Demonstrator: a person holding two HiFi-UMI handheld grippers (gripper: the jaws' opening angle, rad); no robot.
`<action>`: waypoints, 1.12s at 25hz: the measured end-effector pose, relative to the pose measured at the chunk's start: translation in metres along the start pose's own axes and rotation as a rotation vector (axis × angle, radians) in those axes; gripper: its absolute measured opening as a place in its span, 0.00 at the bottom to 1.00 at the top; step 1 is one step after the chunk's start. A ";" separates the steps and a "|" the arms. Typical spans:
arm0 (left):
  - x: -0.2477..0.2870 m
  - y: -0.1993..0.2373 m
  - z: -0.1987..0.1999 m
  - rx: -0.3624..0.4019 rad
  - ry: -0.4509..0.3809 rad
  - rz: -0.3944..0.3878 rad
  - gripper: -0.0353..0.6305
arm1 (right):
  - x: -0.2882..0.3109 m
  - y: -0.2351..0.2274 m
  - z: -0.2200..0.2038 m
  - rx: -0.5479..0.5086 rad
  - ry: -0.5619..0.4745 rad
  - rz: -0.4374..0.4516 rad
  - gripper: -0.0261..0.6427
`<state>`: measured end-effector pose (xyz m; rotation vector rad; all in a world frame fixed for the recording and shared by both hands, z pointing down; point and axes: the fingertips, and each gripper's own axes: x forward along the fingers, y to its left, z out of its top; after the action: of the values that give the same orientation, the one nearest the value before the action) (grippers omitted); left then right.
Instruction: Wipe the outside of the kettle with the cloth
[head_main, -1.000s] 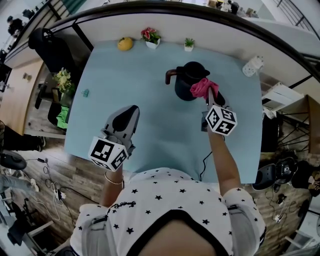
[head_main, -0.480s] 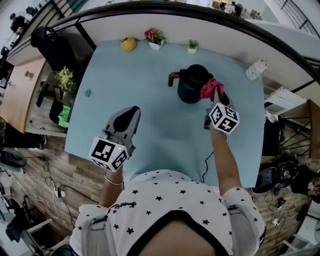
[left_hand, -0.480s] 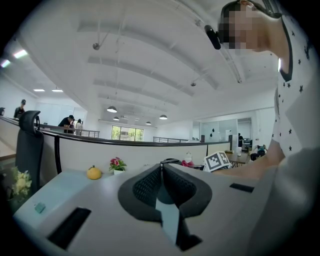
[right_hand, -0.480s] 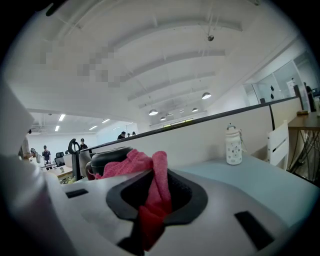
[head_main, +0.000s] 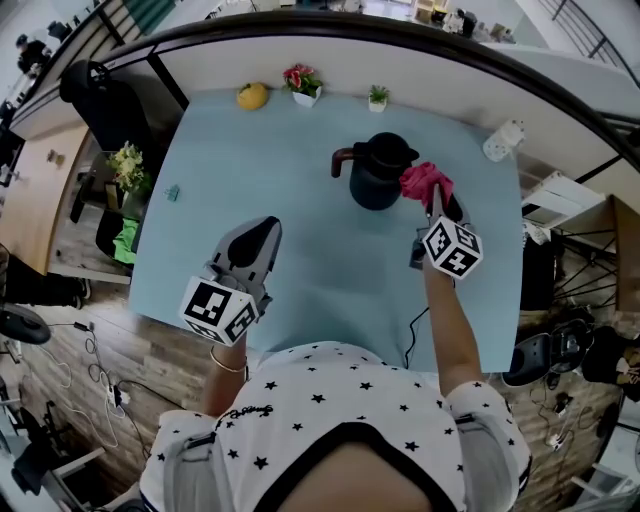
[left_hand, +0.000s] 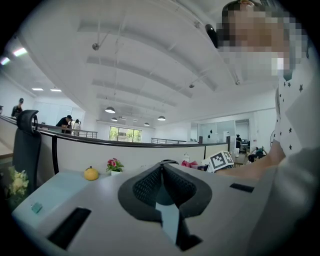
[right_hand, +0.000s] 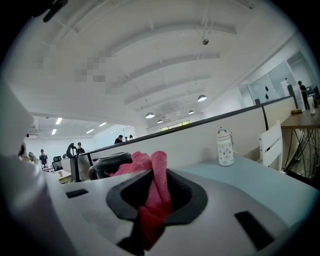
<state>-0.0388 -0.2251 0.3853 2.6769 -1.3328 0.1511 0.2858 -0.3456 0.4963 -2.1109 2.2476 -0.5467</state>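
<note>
A black kettle (head_main: 378, 172) with a brown handle on its left stands on the light blue table (head_main: 250, 160). My right gripper (head_main: 436, 195) is shut on a pink cloth (head_main: 424, 182), which touches the kettle's right side. In the right gripper view the cloth (right_hand: 152, 192) bunches between the jaws, with the kettle (right_hand: 110, 165) just behind to the left. My left gripper (head_main: 262, 228) hovers over the table's near left part, shut on nothing; its jaws meet at the tips (left_hand: 161, 166).
Along the far table edge sit a yellow fruit-like object (head_main: 251, 96), a small pot of pink flowers (head_main: 302, 80) and a small green plant (head_main: 377, 96). A white bottle (head_main: 501, 141) lies at the far right corner. A tiny teal object (head_main: 172, 192) lies at the left.
The right gripper with the cloth has slid from the kettle's near right front to its right side, a little farther away. The left gripper has stayed put.
</note>
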 end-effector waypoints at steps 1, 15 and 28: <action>0.000 -0.002 0.000 -0.001 0.000 -0.006 0.11 | -0.005 0.002 0.000 0.005 -0.002 0.007 0.13; -0.002 -0.007 0.000 -0.005 -0.012 -0.036 0.11 | -0.055 0.081 0.001 0.039 -0.046 0.204 0.13; -0.007 0.009 -0.005 -0.023 -0.008 0.009 0.11 | -0.018 0.173 -0.037 -0.029 0.057 0.393 0.13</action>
<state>-0.0500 -0.2238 0.3899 2.6553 -1.3411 0.1246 0.1119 -0.3138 0.4820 -1.6115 2.6169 -0.5586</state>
